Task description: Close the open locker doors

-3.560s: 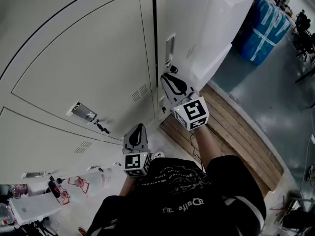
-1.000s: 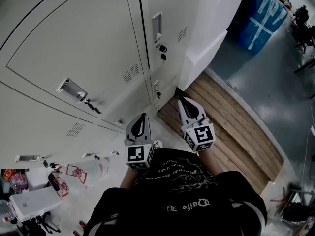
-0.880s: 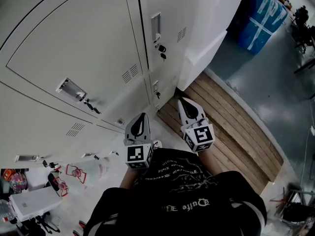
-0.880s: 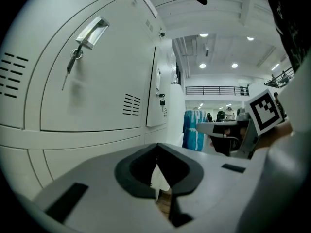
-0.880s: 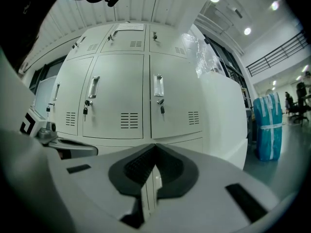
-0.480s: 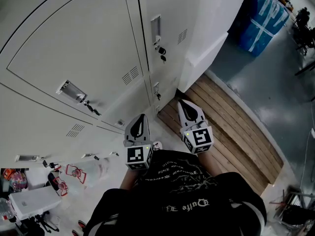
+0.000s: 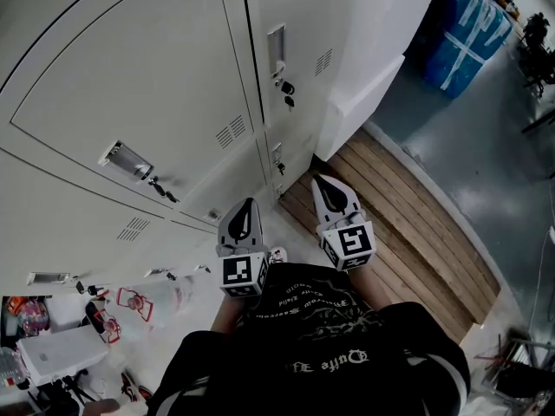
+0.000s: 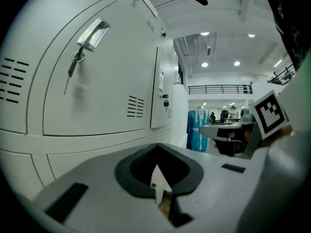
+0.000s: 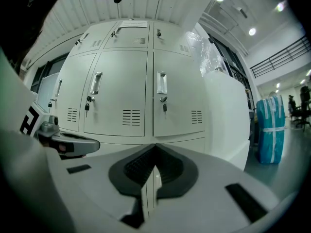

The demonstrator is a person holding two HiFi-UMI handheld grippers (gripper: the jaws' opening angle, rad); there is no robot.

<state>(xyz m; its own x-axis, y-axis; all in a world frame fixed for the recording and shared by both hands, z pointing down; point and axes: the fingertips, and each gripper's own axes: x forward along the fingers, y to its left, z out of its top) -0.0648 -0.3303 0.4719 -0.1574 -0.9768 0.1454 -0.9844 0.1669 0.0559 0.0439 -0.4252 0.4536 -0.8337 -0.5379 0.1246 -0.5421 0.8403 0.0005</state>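
The white locker doors all sit flush in their frames, keys hanging under the handles. The right gripper view shows the same row of lockers head-on, with no gap at any door. My left gripper is held low in front of the lockers, shut and empty, touching nothing. My right gripper hovers beside it over the pallet, also shut with nothing in it, and stands clear of the doors. In each gripper's own view, the left gripper and the right gripper have their pads together.
A wooden pallet lies on the floor to the right of the lockers. A white block adjoins the last locker. A blue wrapped bundle stands at the far right. Bags and small clutter lie at the lower left.
Earlier my right gripper was up against the right-hand locker door, which showed a dark gap at its edge. That door is flush now and the gripper has dropped back. Both hands have since stayed still.
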